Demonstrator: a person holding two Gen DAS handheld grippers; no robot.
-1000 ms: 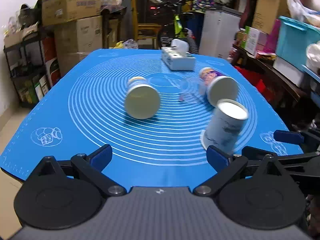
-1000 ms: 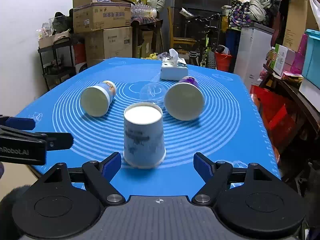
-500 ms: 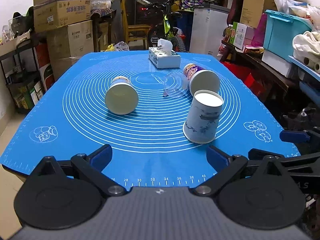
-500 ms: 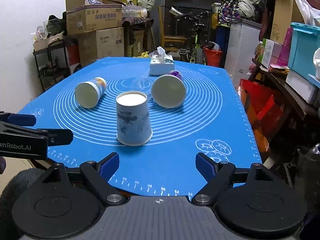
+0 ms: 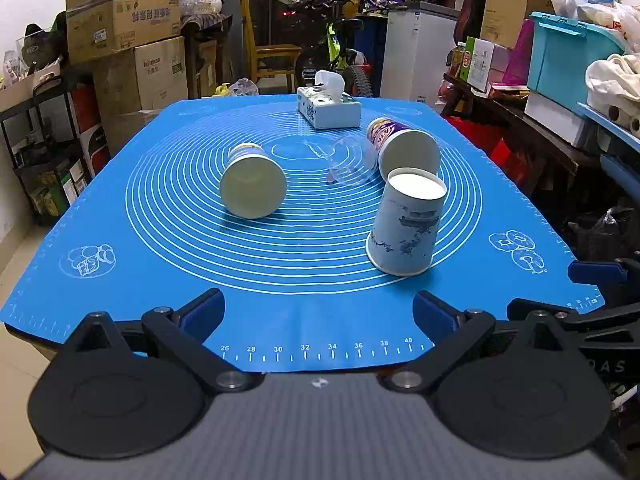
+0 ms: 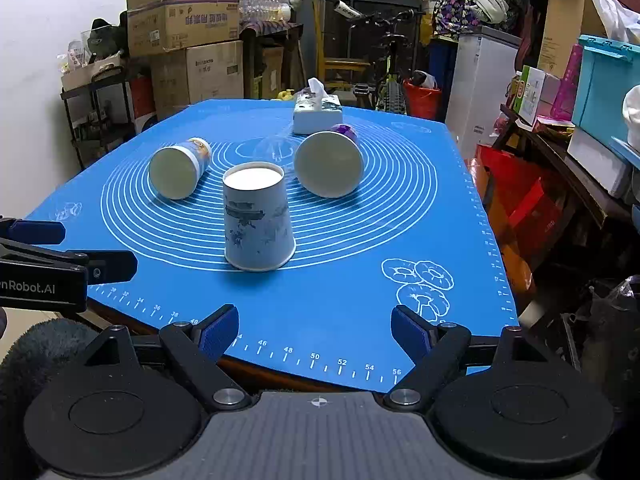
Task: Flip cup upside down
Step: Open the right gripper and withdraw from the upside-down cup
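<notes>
A pale blue paper cup stands upside down on the blue mat, rim down; it also shows in the right wrist view. My left gripper is open and empty at the mat's near edge, left of the cup. My right gripper is open and empty at the near edge, well short of the cup. Two more cups lie on their sides: one on the left, one purple-printed on the right. A clear plastic cup lies between them.
A tissue box stands at the far end of the mat. Cardboard boxes, shelves, a bicycle and a white cabinet crowd the room around the table. The left gripper's side shows at the left of the right wrist view.
Both grippers have pulled back from the upside-down cup toward the mat's near edge. The cup stands where it was; the jaws stay open.
</notes>
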